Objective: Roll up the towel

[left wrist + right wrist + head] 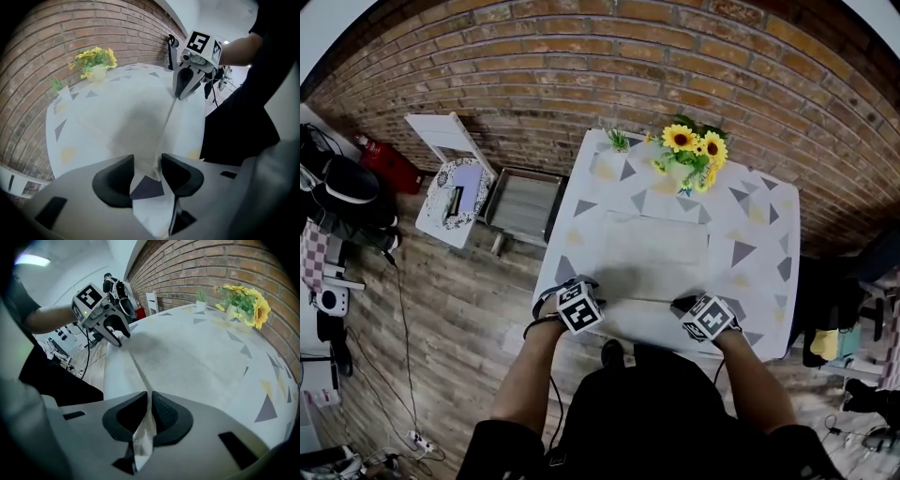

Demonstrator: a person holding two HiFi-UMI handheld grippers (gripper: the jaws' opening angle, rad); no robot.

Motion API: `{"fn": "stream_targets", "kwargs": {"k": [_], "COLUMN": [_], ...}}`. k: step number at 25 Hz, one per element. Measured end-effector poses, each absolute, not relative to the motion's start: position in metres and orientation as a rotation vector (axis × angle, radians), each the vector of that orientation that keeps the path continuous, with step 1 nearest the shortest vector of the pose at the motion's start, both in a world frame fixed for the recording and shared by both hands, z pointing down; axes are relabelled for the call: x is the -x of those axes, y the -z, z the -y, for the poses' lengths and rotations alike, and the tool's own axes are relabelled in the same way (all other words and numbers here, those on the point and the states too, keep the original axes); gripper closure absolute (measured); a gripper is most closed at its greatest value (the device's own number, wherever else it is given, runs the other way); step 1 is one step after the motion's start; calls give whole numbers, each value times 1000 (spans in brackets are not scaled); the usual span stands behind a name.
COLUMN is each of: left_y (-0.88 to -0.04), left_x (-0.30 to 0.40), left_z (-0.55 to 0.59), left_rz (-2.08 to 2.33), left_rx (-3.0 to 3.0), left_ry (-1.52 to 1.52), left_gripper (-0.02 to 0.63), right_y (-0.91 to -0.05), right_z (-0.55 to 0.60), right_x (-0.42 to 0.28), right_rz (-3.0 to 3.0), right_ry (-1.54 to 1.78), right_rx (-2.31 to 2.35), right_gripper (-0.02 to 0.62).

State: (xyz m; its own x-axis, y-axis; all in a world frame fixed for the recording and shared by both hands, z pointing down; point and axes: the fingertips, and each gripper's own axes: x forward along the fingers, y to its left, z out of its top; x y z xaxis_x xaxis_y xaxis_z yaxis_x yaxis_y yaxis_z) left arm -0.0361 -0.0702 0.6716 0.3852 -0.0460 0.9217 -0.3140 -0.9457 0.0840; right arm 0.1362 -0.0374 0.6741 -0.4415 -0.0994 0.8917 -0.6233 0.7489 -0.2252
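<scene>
Now: pale towel (656, 255) lies flat on the patterned surface (761, 246), on my side of the sunflowers (695, 146). Its edge farthest from the sunflowers is raised in a thin fold that runs between both hands. My right tongs (150, 400) are pinched together on that edge, cloth squeezed between the pads. My left tongs (147, 163) stand apart; the same edge passes through the gap, not pressed. Both tools tilt steeply down, well apart from the sunflowers.

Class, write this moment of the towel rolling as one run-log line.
left claw: open, towel edge between jaws | right claw: shut on towel edge | towel: spread on table, not yet rolled
</scene>
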Motion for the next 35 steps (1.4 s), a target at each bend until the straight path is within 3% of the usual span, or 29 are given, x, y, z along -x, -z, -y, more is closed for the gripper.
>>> {"fn": "stream_targets", "kwargs": {"k": [4,14,19,28,35], "left_y": [-656,-639,-662,-676,-672], "left_x": [33,-33,-38,-32,-31], "left_z": [76,34,25,42,44], "left_rz": [415,159,125,189,155], "left_rx": [-2429,-2662,-2658,-2608,-2526], "left_ry": [-1546,-1491,-1560,-1591,-1509], "left_gripper": [319,319,388,523,546], "right_y": [-676,-675,-663,-630,-641], "right_z": [40,45,43,35,16], "right_x": [-132,-134,-140,-124,-99], "right_rz": [1951,1937,1948,2061,2094], "right_ry": [-628,-598,-566,-337,-295], "right_rx": [-537,-594,-661,-704,-514], "right_gripper": [552,536,507,514,508]}}
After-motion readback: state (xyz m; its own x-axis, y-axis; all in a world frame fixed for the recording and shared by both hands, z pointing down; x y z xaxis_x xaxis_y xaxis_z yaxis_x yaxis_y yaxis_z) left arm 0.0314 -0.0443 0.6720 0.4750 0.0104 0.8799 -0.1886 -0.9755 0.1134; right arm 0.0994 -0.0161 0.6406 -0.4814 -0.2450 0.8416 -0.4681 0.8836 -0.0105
